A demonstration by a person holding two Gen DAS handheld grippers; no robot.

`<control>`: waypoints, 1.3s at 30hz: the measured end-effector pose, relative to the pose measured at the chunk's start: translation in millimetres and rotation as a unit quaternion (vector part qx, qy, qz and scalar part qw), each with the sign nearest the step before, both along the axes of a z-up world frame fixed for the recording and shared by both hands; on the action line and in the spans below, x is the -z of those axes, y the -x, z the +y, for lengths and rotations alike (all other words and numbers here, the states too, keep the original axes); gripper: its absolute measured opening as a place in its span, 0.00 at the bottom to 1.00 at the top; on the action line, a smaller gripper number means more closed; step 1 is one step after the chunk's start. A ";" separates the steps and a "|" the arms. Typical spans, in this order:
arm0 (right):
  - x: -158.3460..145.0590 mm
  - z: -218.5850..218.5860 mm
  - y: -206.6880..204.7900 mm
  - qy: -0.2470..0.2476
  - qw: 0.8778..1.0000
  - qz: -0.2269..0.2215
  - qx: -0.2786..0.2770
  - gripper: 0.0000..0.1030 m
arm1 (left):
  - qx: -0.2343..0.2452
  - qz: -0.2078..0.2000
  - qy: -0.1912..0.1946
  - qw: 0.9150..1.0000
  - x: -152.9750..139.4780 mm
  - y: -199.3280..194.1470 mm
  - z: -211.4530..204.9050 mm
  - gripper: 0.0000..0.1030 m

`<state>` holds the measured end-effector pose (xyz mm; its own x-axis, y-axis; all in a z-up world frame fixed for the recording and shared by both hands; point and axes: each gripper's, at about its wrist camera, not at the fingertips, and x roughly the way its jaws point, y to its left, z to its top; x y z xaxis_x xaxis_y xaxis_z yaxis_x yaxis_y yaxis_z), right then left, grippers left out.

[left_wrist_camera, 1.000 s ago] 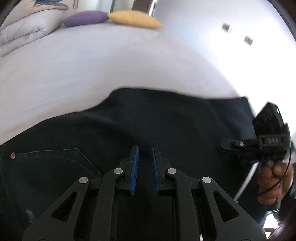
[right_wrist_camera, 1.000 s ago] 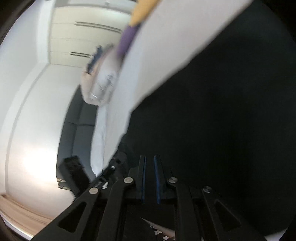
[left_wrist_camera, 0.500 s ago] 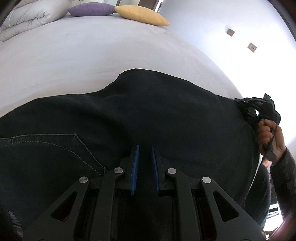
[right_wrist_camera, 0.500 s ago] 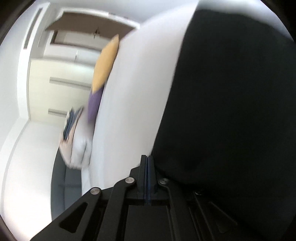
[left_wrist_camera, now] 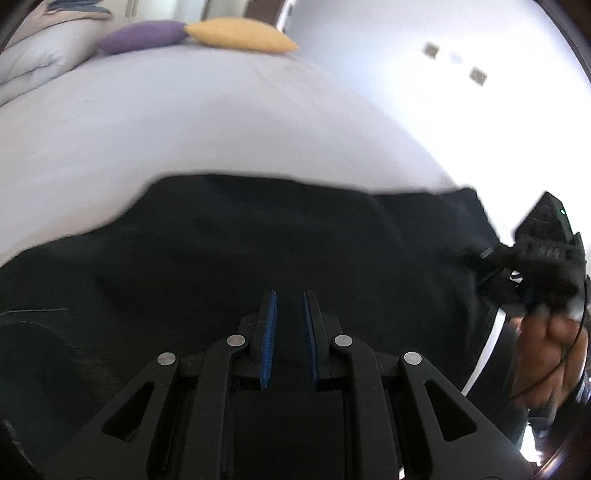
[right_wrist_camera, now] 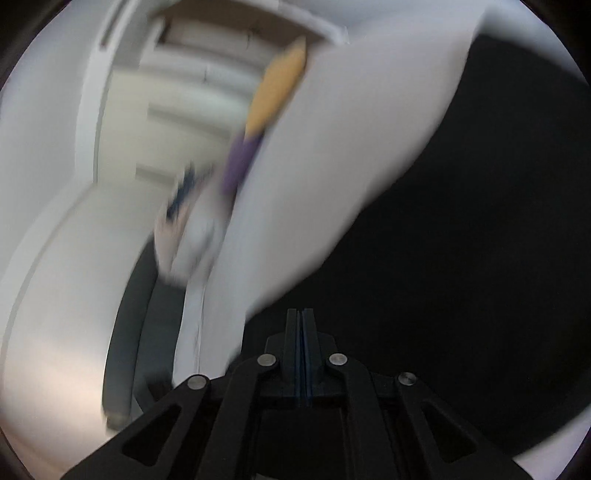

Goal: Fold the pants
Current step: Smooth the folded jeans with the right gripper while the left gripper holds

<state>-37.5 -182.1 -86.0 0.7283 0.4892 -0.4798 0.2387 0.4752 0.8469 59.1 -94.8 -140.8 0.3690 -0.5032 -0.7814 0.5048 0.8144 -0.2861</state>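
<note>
Dark pants [left_wrist_camera: 258, 251] lie spread on a pale bed sheet [left_wrist_camera: 184, 122]. My left gripper [left_wrist_camera: 289, 299] hovers over the pants with its blue-padded jaws a little apart and nothing between them. My right gripper [right_wrist_camera: 302, 314] has its jaws pressed together over the pants [right_wrist_camera: 461, 258]; no cloth shows between the pads. In the left wrist view the right gripper [left_wrist_camera: 491, 254] shows at the pants' right edge, held by a hand [left_wrist_camera: 546, 354]. Both views are motion-blurred.
A purple pillow [left_wrist_camera: 142, 35] and a yellow pillow [left_wrist_camera: 240, 35] lie at the far end of the bed, with a folded duvet [left_wrist_camera: 33, 62] at far left. A white wall with sockets [left_wrist_camera: 478, 75] stands to the right.
The right gripper closed half a second ago and stays shut; its view has swung. The left gripper's view pulled back, showing more sheet beyond the pants. The right gripper sits lower at the pants' right edge.
</note>
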 end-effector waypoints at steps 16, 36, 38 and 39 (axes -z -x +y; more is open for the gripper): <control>27.7 -207.8 83.7 0.013 0.972 -0.015 0.233 0.00 | -0.065 0.038 0.066 0.995 30.6 -13.6 100.5 0.13; -14.9 -21.6 0.4 0.047 0.999 -0.014 0.014 0.02 | -0.039 -0.019 0.060 0.997 -24.7 -5.5 99.3 0.13; -8.9 4.6 -24.8 0.052 0.998 -0.002 -0.035 0.02 | -0.013 0.000 0.054 0.998 -11.0 -15.9 65.1 0.13; -2.1 14.9 -37.1 0.055 0.997 0.008 -0.056 0.02 | -0.007 0.004 0.039 0.999 -2.7 -22.4 54.7 0.13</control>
<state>-0.4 -167.2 -84.0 0.6644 0.5103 -0.5461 0.1926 0.5891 0.7847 81.5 -40.0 -138.1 0.3706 -0.5578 -0.7427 0.4905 0.7965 -0.3535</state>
